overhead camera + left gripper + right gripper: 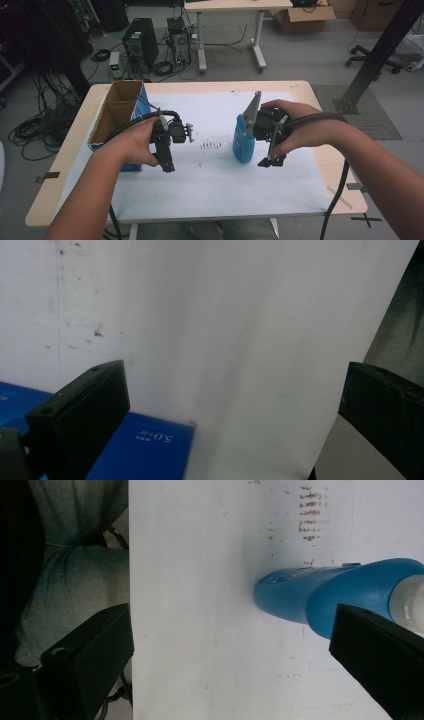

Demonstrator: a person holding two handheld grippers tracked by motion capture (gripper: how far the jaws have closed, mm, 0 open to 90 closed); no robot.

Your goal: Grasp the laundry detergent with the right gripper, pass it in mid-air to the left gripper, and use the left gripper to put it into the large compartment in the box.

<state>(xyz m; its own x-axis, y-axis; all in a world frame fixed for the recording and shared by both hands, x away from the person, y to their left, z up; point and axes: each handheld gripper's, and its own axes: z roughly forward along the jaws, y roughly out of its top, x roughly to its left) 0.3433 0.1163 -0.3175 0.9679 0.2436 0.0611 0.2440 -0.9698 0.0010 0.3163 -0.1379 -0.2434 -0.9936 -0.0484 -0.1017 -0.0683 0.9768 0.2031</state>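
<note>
We are at the reach, our right gripper [266,161] open beside the blue bottle [243,141] standing mid-table, left gripper [167,165] open over the sheet [215,180]; next, I judge, we centre the jaws on it.

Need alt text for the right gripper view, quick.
A blue bottle with a white neck stands on the white table sheet, just beyond the right gripper, whose black jaws stand wide open. Brown smudges mark the sheet behind the bottle.

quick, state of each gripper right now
left gripper: open, holding nothing, over the white sheet.
right gripper: open, holding nothing, blue bottle by one jaw.
</note>
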